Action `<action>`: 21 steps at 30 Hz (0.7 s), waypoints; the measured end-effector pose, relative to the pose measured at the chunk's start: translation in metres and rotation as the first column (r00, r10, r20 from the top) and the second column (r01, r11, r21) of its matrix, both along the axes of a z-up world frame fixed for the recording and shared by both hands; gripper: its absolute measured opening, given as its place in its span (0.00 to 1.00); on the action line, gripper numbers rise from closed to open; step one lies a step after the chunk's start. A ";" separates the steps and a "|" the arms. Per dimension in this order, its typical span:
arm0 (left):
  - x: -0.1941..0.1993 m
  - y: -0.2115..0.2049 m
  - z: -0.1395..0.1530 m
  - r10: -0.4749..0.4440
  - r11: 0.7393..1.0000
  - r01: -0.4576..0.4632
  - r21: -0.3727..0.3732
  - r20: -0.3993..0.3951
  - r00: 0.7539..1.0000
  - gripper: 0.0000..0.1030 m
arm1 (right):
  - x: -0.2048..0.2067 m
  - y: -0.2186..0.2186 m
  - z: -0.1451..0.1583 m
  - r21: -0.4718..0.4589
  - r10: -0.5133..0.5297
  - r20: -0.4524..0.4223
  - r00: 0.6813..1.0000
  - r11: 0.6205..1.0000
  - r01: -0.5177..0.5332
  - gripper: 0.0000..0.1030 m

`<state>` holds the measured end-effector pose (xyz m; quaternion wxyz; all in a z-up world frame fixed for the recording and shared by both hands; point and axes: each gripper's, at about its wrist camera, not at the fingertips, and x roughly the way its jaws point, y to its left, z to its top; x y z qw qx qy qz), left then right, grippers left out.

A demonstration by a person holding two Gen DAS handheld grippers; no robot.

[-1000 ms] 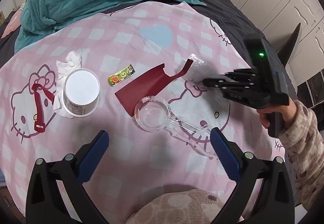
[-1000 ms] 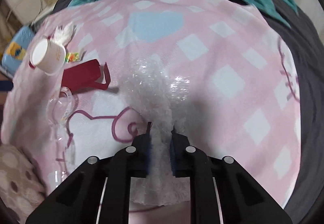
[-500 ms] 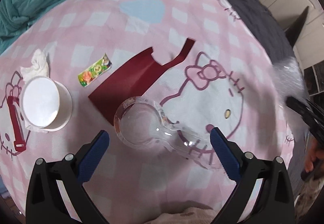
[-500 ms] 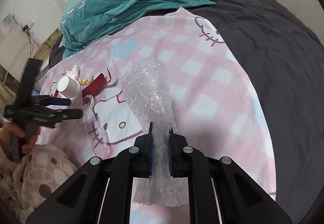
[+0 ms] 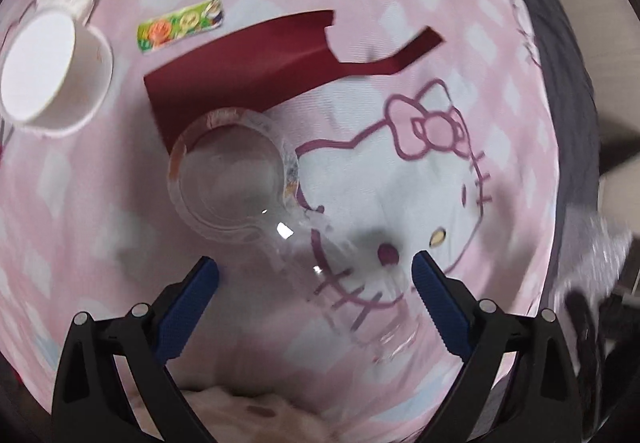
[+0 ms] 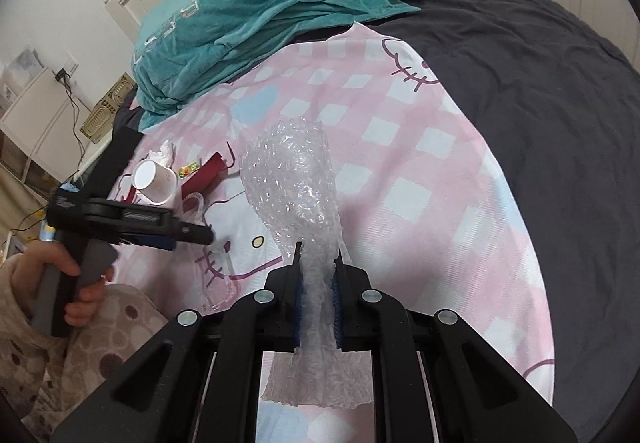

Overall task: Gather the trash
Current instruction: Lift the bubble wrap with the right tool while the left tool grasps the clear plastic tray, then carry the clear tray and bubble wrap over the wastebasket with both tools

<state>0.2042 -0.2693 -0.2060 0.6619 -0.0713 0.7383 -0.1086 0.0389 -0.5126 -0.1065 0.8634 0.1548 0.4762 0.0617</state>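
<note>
On the pink checked blanket [image 5: 460, 55] of the bed, the left hand-held gripper [image 5: 316, 275] hangs with jaws spread wide over the clear plastic blister pack [image 5: 236, 187], thin, glossy and slippery with a round dome; it would do well to pinch the flat neck. The right hand-held gripper [image 6: 318, 307] is clamped on crinkly bubble wrap [image 6: 292, 179], lifted off the blanket.

The left gripper [image 5: 314, 275] points steeply down with its jaws spread wide, nothing between them. The right gripper [image 6: 318, 275] has its jaws nearly closed, pinching bubble wrap [image 6: 294, 179].
</note>
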 end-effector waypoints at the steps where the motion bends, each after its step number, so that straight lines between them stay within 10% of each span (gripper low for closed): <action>1: 0.000 0.000 -0.004 0.052 0.998 -0.052 0.023 -0.006 0.999 0.92 | -0.001 0.000 0.001 -0.003 0.002 0.002 1.000 1.000 -0.002 0.10; 8: -0.002 -0.016 -0.021 0.153 0.975 -0.162 0.151 0.075 0.985 0.92 | -0.013 -0.005 -0.001 0.026 0.001 -0.003 1.000 1.000 -0.001 0.10; 13: -0.010 -0.023 -0.006 0.079 0.986 -0.096 0.135 0.129 0.988 0.43 | -0.024 -0.012 -0.003 0.071 -0.012 -0.012 1.000 0.997 0.013 0.10; 21: -0.023 -0.002 0.014 0.094 0.994 -0.087 -0.068 0.107 0.990 0.18 | -0.037 -0.018 0.009 0.071 -0.031 0.014 0.999 0.997 0.030 0.10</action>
